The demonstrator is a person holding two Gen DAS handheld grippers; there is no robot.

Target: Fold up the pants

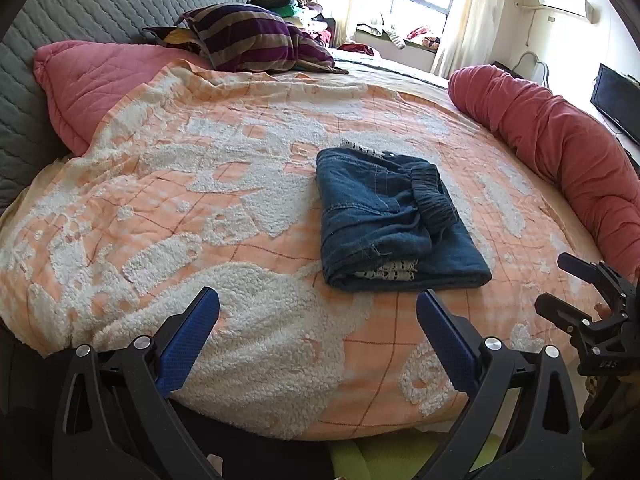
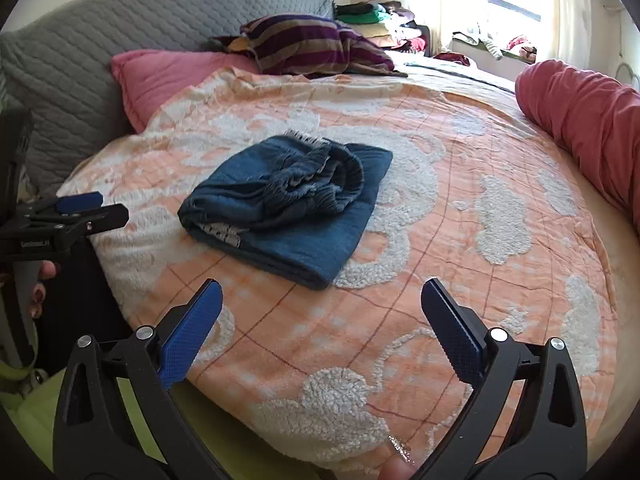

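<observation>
Both of my tongs are empty and spread wide, held back at the near edge of the bed (image 1: 120, 208). The left tongs (image 1: 318, 320) have blue-padded fingers (image 1: 188, 344) well apart, with nothing between them but blanket. The right tongs (image 2: 322, 312) stand the same way, gaping and gripping nothing. In each wrist view the other tool also shows at the frame's edge, clear of the cloth.

The pants (image 1: 392, 220) lie near the middle of the bed on the orange and white blanket, well apart from either tool. They are blue denim, gathered into a compact, roughly rectangular bundle of several layers, the elastic waistband (image 1: 434, 200) lying on top. A bit of white lace trim peeks out between the layers at the near end and again at the far edge.

I judge the folding essentially done: the legs are doubled up and the stack sits by itself. What could remain is tidying, since the waistband is bunched and the top layer lies rumpled rather than flat. A smoothing pass or a squaring of the edges would finish it, if anything is needed.

As for writing, there is small white lettering on the body of each tool seen from the other side, but it is too small for me to read. I can see no label on the pants.
</observation>
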